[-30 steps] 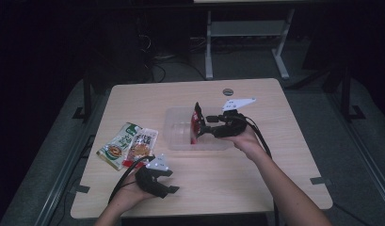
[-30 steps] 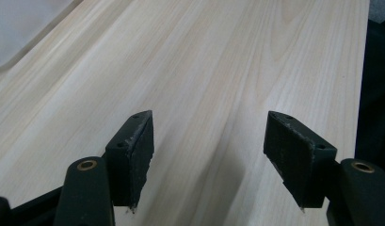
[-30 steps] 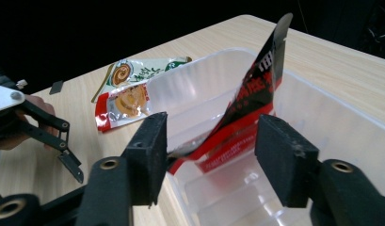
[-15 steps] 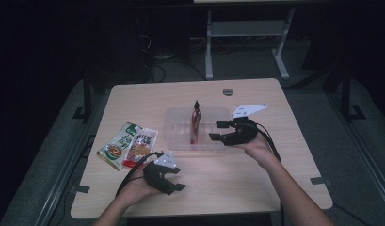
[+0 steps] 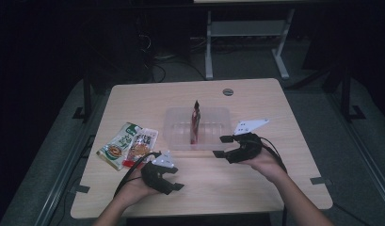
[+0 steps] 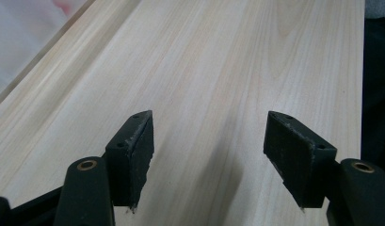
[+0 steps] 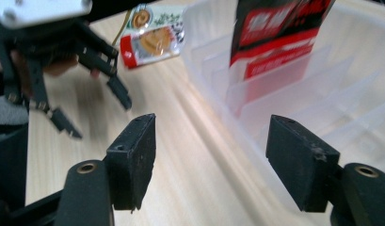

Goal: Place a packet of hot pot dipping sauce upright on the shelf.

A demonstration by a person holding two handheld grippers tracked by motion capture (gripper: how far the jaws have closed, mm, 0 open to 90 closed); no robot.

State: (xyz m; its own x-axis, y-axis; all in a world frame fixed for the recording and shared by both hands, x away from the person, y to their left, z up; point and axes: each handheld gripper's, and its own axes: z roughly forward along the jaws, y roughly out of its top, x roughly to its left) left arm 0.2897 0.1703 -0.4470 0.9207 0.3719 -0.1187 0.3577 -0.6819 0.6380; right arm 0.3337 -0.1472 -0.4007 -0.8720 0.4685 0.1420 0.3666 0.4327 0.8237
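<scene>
Red packet [image 5: 195, 123] stands upright in a slot of the clear tray [image 5: 217, 137] so the dividers prop it, my right gripper [image 5: 221, 146] has just been opening, empty beside the tray, left gripper [image 5: 173, 180] wide, empty near the two packets [image 5: 129, 146] waiting.

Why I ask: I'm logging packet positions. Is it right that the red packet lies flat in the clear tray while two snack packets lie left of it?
Not quite: the red packet stands upright in the clear tray, as the high view shows. The two snack packets do lie left of it.
</scene>
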